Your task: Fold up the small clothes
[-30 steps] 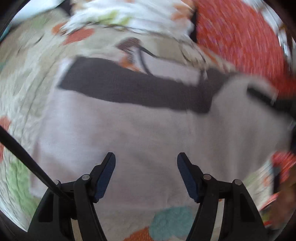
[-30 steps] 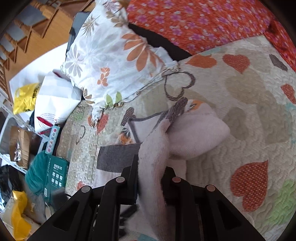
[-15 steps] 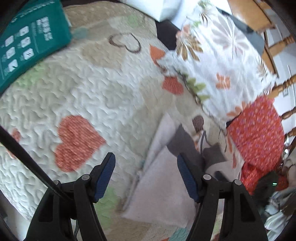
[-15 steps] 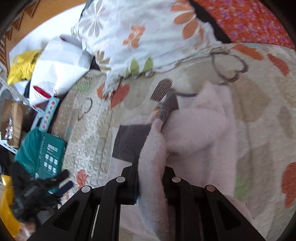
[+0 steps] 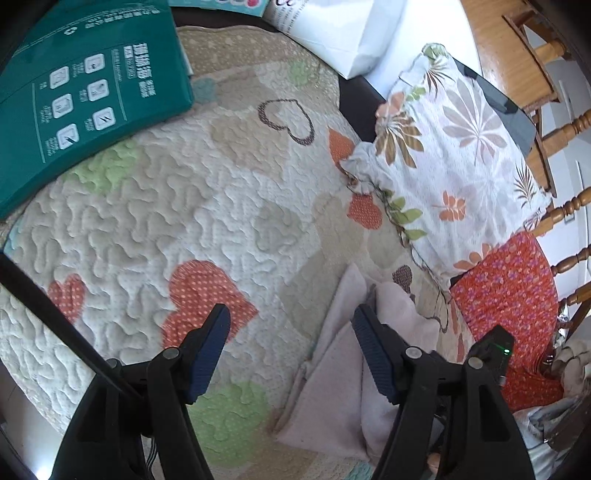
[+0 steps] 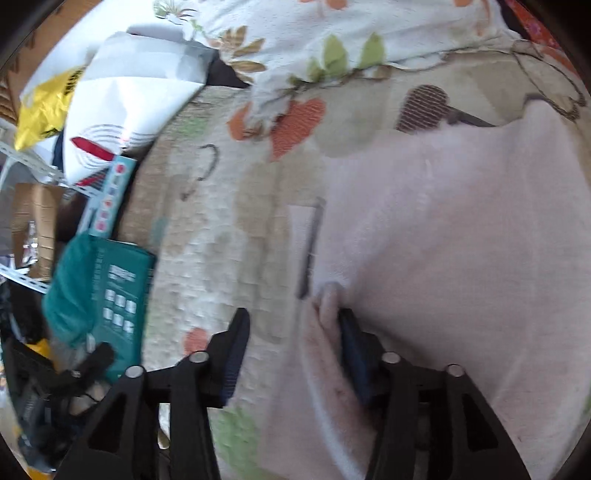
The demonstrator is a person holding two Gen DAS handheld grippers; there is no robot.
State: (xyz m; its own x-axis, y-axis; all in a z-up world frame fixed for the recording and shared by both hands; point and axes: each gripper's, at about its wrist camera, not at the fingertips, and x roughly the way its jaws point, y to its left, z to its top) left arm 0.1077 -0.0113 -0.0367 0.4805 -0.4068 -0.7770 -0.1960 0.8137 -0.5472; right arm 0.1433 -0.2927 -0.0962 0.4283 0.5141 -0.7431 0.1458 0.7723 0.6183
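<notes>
A pale pink garment [image 6: 461, 240] lies folded on the heart-patterned quilt [image 6: 221, 258], with only a thin grey edge [image 6: 310, 251] showing at its left side. My right gripper [image 6: 291, 336] hangs low over that edge, its jaws opening. A soft roll of pink cloth [image 6: 325, 325] rests between them against the right finger, and the left pad stands clear of it. In the left wrist view my left gripper [image 5: 291, 332] is open over bare quilt [image 5: 166, 221]. The garment [image 5: 332, 387] lies just right of it, partly behind the right finger.
A teal box [image 5: 81, 96] lies at the quilt's far left corner, beside a white bag [image 5: 343, 33]. A floral pillow [image 5: 450, 155] and red flowered fabric [image 5: 513, 288] border the right side. Wooden spindles [image 5: 565, 210] stand beyond. Shelves and a yellow bag [image 6: 40, 107] crowd the bedside.
My right gripper came down and spread its jaws, so the pink fold it pinched now lies loose over the garment. My left gripper swung off the garment to the bare quilt beside it.
</notes>
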